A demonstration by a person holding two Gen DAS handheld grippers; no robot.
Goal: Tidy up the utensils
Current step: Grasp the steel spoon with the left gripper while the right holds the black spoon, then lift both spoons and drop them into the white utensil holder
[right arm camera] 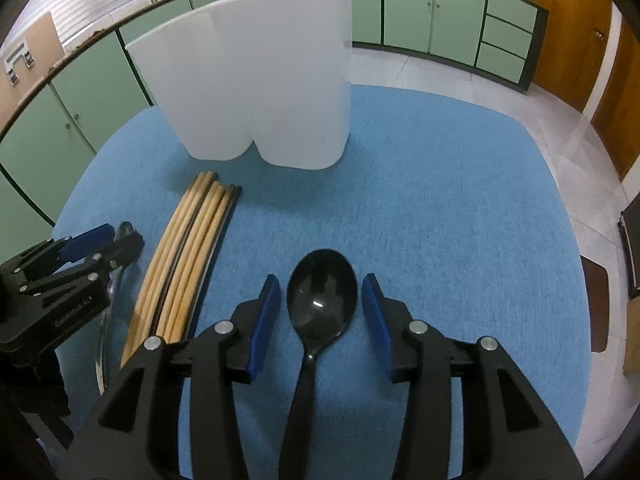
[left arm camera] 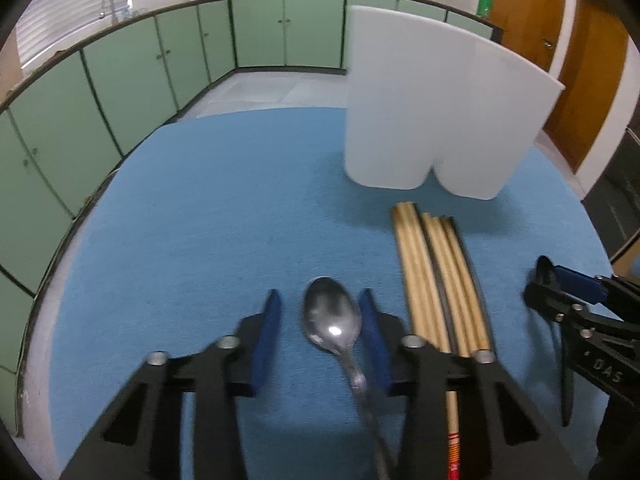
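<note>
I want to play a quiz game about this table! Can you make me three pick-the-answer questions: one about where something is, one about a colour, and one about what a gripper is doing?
1. Where do the chopsticks lie?
A. Between the two spoons
B. Inside the white holder
C. On the floor

2. What colour is the spoon between the right gripper's fingers?
A. Red
B. Black
C. Yellow

3. How are the right gripper's jaws?
A. Clamped on the chopsticks
B. Open, clear of the spoon
C. Holding the holder

Answers:
1 A: they lie on the blue cloth, with the metal spoon on one side and the black one on the other.
2 B: its bowl is shiny black.
3 B: blue cloth shows on both sides of the bowl.
</note>
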